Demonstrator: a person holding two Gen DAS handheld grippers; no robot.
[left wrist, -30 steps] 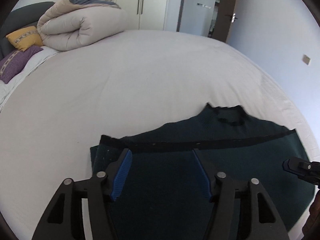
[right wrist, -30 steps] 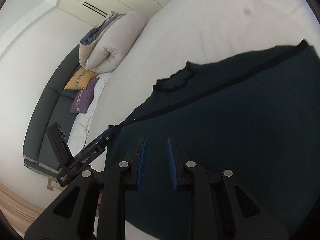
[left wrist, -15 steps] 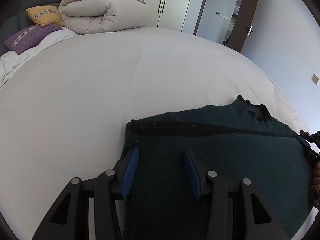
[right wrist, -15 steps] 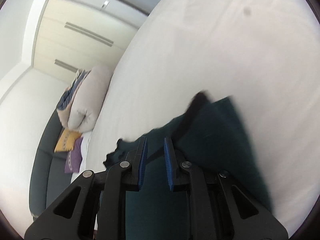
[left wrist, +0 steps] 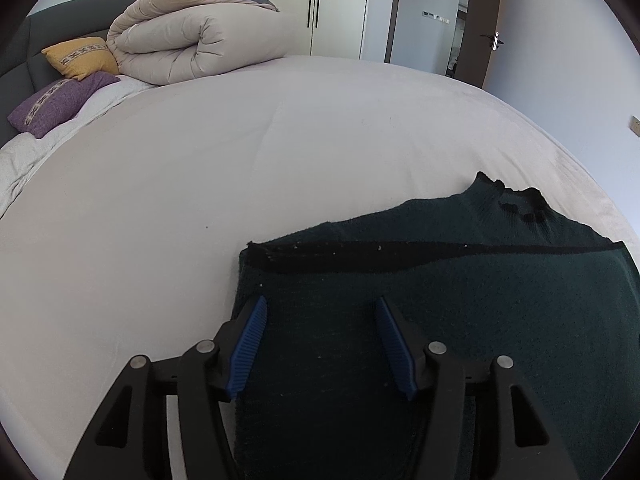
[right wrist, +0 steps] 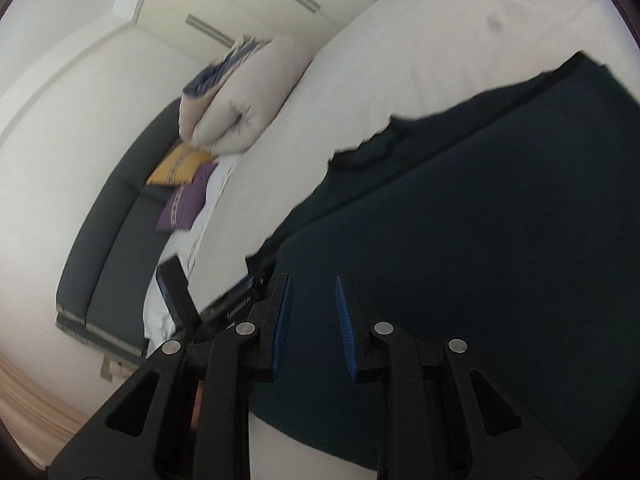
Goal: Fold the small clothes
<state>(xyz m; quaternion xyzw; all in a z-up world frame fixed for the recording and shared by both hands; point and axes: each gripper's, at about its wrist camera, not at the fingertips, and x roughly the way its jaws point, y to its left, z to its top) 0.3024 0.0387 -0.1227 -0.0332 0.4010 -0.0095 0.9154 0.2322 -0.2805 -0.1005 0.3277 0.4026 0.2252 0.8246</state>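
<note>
A dark green knit sweater (left wrist: 460, 292) lies on the white bed (left wrist: 240, 160), its lower part folded up so a black hem band crosses it and the collar points away. My left gripper (left wrist: 320, 312) is open and empty above the sweater's left part. In the right wrist view the sweater (right wrist: 480, 220) fills the right side. My right gripper (right wrist: 312, 292) is open and empty above it. The left gripper's body (right wrist: 200, 300) shows at the sweater's left edge.
A rolled beige duvet (left wrist: 192, 44) lies at the head of the bed with a yellow cushion (left wrist: 80, 56) and a purple cushion (left wrist: 60, 100). A dark headboard (right wrist: 108, 240), wardrobes and an open door (left wrist: 480, 20) stand behind.
The right gripper has swung back over the sweater and opened wider. The left gripper has opened a little and shifted so the sweater sits more to its right.
</note>
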